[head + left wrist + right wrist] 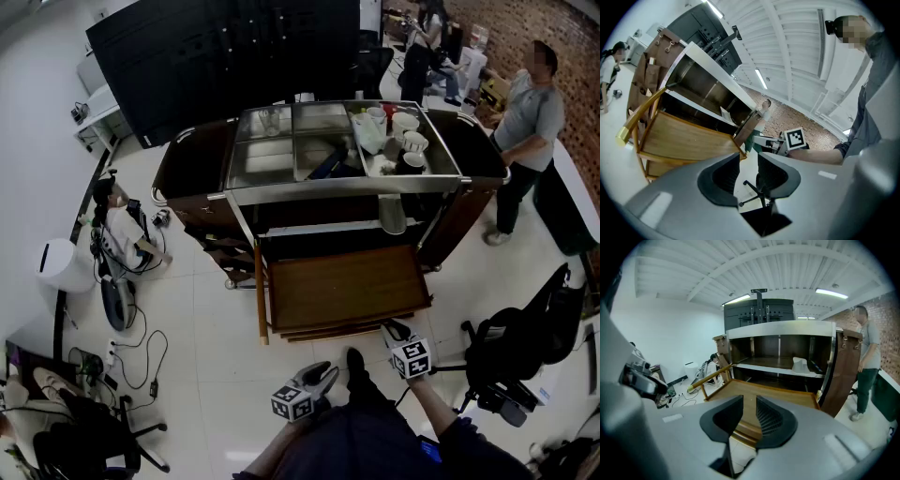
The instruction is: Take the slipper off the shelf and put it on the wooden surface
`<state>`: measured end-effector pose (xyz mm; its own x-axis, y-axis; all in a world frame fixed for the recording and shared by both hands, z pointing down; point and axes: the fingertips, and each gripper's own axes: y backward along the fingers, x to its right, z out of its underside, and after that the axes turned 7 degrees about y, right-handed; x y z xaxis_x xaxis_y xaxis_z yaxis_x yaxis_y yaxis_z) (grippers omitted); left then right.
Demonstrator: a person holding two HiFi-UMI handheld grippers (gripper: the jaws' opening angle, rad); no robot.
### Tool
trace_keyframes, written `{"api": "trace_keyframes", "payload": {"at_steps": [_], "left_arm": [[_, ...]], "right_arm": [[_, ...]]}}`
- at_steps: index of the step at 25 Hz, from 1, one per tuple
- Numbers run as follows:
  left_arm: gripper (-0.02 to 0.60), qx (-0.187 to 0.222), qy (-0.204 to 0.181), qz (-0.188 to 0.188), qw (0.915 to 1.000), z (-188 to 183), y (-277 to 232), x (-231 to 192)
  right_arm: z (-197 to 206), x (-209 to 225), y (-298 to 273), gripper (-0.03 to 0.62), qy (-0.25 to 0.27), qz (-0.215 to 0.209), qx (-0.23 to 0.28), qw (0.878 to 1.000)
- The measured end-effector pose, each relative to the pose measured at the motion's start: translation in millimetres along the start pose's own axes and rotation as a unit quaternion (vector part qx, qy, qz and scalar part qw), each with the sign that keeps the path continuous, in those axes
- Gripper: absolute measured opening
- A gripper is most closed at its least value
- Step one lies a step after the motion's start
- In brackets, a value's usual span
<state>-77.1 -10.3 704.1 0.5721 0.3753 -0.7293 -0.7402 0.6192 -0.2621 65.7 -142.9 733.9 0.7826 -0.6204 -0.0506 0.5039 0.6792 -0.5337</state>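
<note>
A pale slipper [392, 214] lies on the cart's dark shelf [309, 228], toward its right end. In the right gripper view the slipper [800, 364] sits far ahead, right of centre. Below the shelf, the wooden surface [342, 286] juts out toward me. My right gripper [394, 330] hovers at that surface's near right corner, open, with nothing between its jaws [749, 416]. My left gripper [323, 375] hangs lower and left, over the floor, also open and empty [749, 171]. The left gripper view shows the wooden surface [679, 138] tilted.
The cart's steel top [281, 155] carries cups and dishes [401, 141]. A person [525, 131] stands at the cart's right end; another [117, 225] sits on the floor at left. An office chair [506, 366] is near my right. Cables [131, 347] trail on the floor.
</note>
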Motion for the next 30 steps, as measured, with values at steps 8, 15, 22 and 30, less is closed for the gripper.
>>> {"api": "trace_keyframes", "payload": {"at_steps": [8,15,22,30], "left_arm": [[0.13,0.063,0.016,-0.072,0.9953,-74,-52,-38],[0.143,0.081,0.015,-0.111,0.9904,-124,-119,-35],[0.15,0.076,0.032,-0.114,0.9901,-131,-157,-24],[0.15,0.077,0.044,-0.139,0.9863,-114,-149,-29]], "right_arm": [[-55,160,-106,0.097,0.041,0.016,-0.007,0.999],[-104,274,-194,0.106,0.046,0.031,0.005,0.998],[-106,360,-272,0.144,0.033,0.071,-0.033,0.996],[-101,350,-269,0.008,-0.01,0.035,-0.023,0.999]]}}
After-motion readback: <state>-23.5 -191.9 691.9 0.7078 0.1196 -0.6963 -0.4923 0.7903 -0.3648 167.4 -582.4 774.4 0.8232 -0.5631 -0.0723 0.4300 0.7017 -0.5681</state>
